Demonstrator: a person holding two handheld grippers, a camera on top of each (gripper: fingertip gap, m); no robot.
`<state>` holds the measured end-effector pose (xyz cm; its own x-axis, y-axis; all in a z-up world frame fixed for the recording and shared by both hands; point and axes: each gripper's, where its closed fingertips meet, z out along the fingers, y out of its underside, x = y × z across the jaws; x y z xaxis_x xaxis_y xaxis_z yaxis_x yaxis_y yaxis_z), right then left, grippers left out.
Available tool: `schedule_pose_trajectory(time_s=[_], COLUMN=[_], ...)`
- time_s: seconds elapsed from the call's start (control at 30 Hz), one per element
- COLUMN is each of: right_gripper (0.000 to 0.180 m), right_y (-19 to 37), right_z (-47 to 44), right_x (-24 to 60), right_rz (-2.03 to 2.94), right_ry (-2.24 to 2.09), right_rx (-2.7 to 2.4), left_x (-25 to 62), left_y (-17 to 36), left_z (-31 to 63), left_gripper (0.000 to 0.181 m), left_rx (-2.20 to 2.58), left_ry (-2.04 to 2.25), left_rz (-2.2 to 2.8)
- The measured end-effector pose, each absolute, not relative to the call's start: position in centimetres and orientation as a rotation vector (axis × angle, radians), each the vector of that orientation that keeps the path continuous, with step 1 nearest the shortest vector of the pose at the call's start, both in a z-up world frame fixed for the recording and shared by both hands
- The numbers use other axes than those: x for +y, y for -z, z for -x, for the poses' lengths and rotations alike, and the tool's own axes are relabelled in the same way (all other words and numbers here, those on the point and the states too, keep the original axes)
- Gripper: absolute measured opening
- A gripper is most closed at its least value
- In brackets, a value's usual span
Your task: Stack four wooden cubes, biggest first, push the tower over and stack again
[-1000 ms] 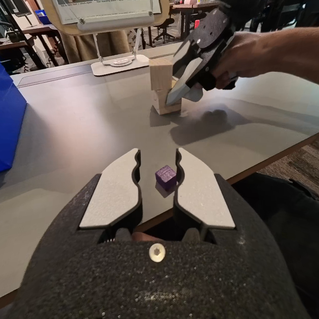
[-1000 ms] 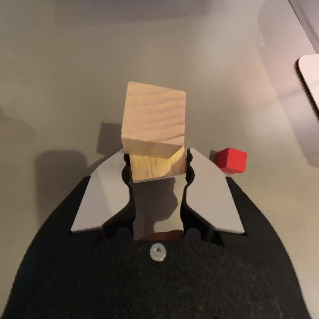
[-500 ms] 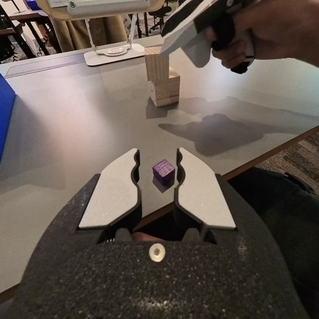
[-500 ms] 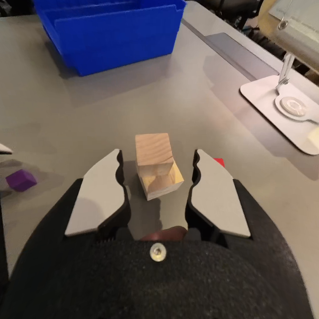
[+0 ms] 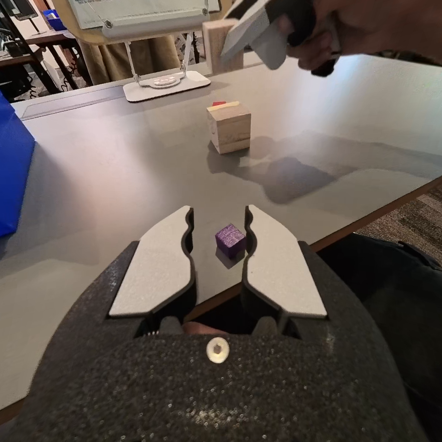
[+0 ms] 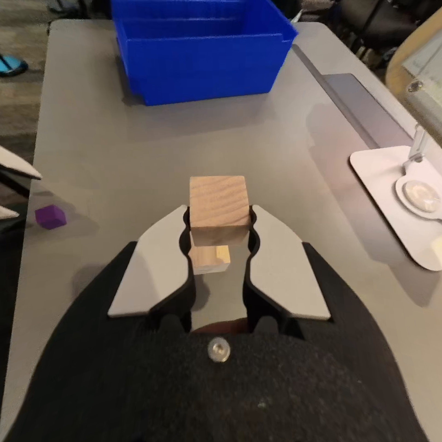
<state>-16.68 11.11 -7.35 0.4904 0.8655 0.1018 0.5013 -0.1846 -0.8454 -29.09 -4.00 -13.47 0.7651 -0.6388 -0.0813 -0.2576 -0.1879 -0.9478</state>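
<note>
left wrist view: my left gripper (image 5: 218, 235) hangs low over the grey bench (image 5: 100, 181), fingers narrowly apart around a small purple cube (image 5: 230, 240) that rests free near the edge; farther off stands a plain wooden cube (image 5: 230, 130) with a red cube (image 5: 218, 103) behind it. right wrist view: my right gripper (image 6: 219, 222) holds a second wooden cube (image 6: 218, 203) lifted above that one, with a blue bin (image 6: 201, 62) beyond.
</note>
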Motion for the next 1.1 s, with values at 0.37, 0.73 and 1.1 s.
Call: schedule_pose_trajectory(time_s=[0.37, 0.73, 1.1], right_gripper=[0.045, 0.073, 0.059], right_y=[11.5, 10.0, 9.0], right_z=[17.6, 17.1, 10.4], right_x=[10.0, 9.4, 17.1], right_rz=[1.873, 1.785, 2.154], right_ry=[-0.583, -0.620, -0.234], right_rx=[-1.247, -1.259, -1.188], left_x=[-3.6, -3.7, -3.5], left_y=[13.7, 13.8, 14.2], left_z=[29.4, 29.3, 29.1], left_gripper=[0.040, 0.040, 0.040], left_rx=[0.693, 0.703, 0.705], left_ry=[0.408, 0.411, 0.424], left_rz=[1.785, 1.791, 1.807])
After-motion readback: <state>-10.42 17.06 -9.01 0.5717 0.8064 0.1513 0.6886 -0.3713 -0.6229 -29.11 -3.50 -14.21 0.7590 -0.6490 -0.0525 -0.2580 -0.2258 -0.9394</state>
